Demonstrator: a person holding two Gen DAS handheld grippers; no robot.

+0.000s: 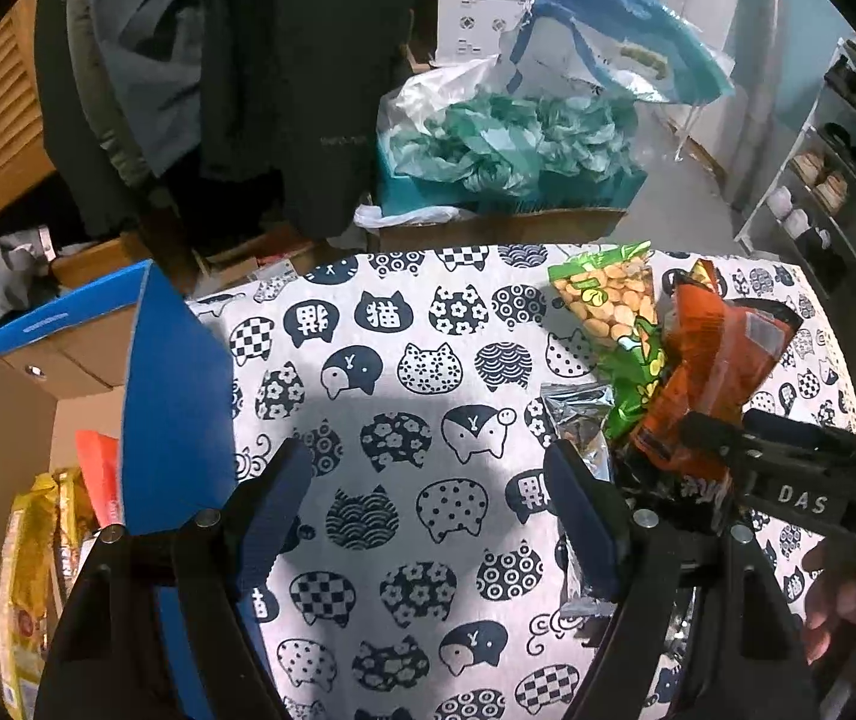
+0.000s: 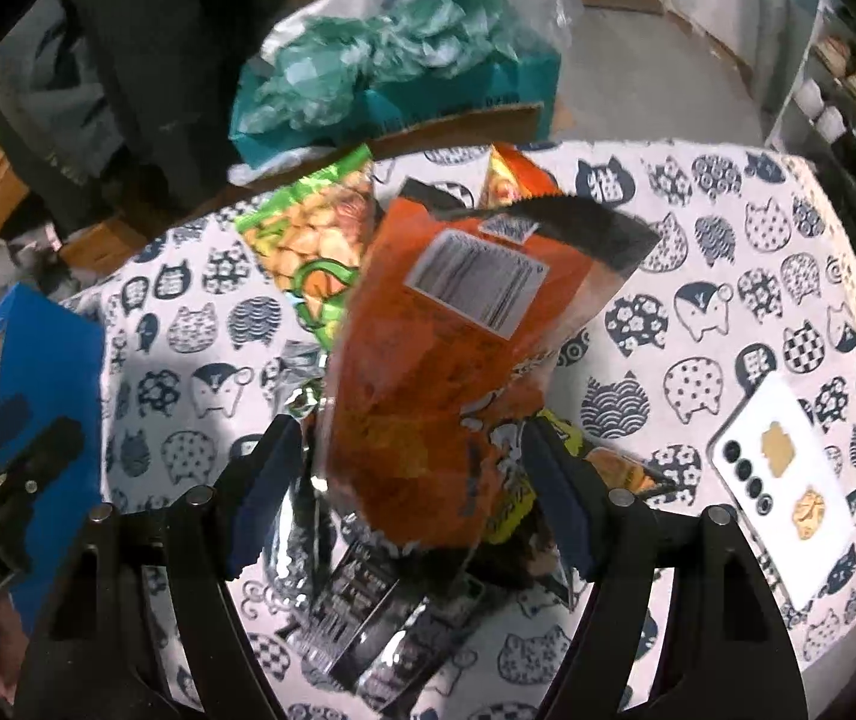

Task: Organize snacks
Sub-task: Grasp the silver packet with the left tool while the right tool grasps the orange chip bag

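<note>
From the left wrist view, we are looking down at a table covered in a cat-print cloth. Our left gripper is hanging over bare cloth, its jaws released and empty. A blue cardboard box is standing open at the left, with yellow and orange packets already inside. To the right, a snack pile is lying on the cloth: a green peanut bag and an orange chip bag, with our right gripper reaching into it.

From the right wrist view, the orange chip bag is sitting between the right gripper's jaws. They are standing wide; we cannot tell whether the pads are pressing on it. The bag's long axis is running away from the camera, barcode end farthest. Silver packets are lying beneath, a white phone to the right.

We judge the grasp should close across the bag's narrow lower end, gently, without catching the silver packets.
</note>
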